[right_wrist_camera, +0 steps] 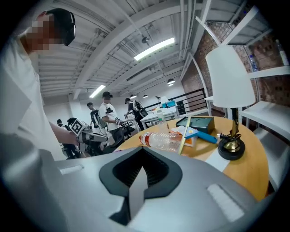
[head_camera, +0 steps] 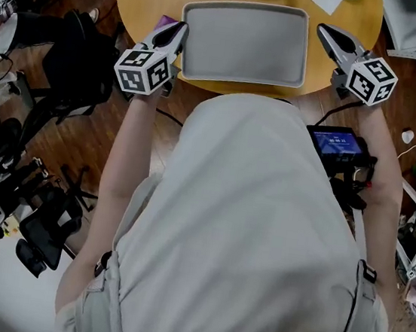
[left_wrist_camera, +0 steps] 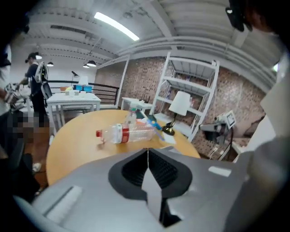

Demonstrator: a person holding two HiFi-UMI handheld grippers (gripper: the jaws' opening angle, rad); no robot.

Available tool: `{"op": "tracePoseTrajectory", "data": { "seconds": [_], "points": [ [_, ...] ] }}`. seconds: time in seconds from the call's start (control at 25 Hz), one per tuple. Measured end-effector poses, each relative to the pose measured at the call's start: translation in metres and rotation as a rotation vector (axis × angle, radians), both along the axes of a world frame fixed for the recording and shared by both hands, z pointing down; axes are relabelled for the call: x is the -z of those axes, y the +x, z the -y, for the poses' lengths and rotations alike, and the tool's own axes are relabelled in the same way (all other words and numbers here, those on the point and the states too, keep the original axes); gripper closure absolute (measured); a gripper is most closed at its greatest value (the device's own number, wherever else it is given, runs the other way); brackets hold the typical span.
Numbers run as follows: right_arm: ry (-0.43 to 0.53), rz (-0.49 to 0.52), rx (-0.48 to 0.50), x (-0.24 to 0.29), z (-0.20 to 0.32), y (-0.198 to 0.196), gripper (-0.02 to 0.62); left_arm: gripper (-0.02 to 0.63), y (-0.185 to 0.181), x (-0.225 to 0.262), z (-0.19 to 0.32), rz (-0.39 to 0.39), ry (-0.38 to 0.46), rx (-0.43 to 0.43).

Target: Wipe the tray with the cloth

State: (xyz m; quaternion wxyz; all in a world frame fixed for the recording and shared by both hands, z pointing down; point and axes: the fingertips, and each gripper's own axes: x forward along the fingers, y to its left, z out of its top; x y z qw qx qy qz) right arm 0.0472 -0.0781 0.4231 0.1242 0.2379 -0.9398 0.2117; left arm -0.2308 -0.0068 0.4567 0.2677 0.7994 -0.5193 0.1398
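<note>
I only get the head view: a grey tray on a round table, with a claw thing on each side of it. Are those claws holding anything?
Observer: No. Each gripper's own view looks straight along its jaws. Both the left gripper and the right gripper have their jaws pressed together with nothing between them.
Operator: And what is at the far side of the table, where my picture cuts off?
Observer: A clear, red-capped plastic bottle lies on its side on the table.
</note>
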Motion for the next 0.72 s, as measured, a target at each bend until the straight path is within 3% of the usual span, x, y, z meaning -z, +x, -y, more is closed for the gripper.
{"op": "tracePoseTrajectory", "data": {
  "seconds": [0.12,0.32,0.72],
  "points": [
    [0.019,0.026,0.061,0.002,0.003,-0.020,0.594,0.605,0.021,0.016,0.008,-0.104,0.053,-0.042],
    [0.024,0.021,0.118,-0.001,-0.002,-0.030,0.595,0.606,0.043,0.004,0.004,-0.114,0.039,-0.063],
    [0.042,0.018,0.128,0.008,-0.008,-0.028,0.594,0.606,0.050,0.004,-0.006,-0.126,0.032,-0.058]
  ]
}}
